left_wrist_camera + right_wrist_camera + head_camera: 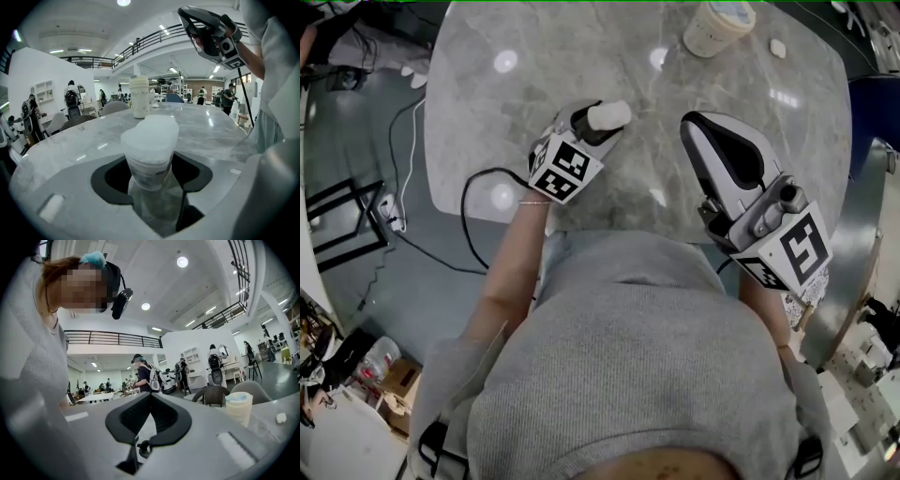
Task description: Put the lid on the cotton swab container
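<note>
White-capped translucent container (151,164) in left gripper (602,120)

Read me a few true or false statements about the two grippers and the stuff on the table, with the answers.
1. The left gripper grips a clear container with a white lid on top. True.
2. The right gripper holds a lid. False: its jaws are closed on nothing.
3. A cream cup stands on the table. True.
4. A small white piece touches the cup. False: it lies apart from it.
5. The table is wooden. False: it is grey marble.
</note>
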A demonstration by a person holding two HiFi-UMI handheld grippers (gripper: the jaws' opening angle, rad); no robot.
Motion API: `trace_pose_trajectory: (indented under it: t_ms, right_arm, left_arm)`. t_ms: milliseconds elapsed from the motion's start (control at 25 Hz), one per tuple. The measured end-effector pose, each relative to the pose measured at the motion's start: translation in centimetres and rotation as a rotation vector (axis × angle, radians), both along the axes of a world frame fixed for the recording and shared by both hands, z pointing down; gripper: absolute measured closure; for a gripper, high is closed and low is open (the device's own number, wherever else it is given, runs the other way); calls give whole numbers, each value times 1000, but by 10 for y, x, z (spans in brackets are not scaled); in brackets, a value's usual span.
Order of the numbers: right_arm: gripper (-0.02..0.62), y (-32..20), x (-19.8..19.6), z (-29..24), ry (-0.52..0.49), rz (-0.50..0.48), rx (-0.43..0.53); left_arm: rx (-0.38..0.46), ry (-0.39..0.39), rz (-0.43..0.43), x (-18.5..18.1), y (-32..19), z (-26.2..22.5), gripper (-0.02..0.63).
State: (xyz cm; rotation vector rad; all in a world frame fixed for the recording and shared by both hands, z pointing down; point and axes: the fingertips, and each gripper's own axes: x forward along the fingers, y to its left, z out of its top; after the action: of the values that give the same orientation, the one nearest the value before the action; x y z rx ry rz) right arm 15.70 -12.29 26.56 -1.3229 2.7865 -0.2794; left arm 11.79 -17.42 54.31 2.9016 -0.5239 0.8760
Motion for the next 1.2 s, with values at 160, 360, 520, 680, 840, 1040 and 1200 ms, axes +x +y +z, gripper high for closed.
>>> trace_pose_trajectory:
  t_ms: [160, 360, 520, 680, 840, 1040, 1200]
  right_arm:
    - [593, -2, 1, 3, -15, -34, -4]
    - [592, -1, -2, 6, -28, -81, -12]
    - [592, -3, 3, 11, -35, -106, -14]
    - [592, -3, 7, 20, -40, -121, -26]
    - [592, -3, 3, 24, -58, -151, -27]
    - [592, -2, -7, 28, -64, -175, -20]
    - [592, 5, -17, 31, -57, -181, -19]
  left_arm:
    - [2, -19, -4, 0, 0, 2, 337]
    - [7, -53, -13, -3, 1, 3, 336]
    - [28, -98, -66, -9, -3, 7, 293]
    - [74, -90, -167, -26, -4, 2, 278]
    - [129, -119, -218, -48, 10, -6, 279]
    - [178, -36, -355, -73, 18, -39, 363]
    - [254, 83, -431, -85, 20, -85, 487]
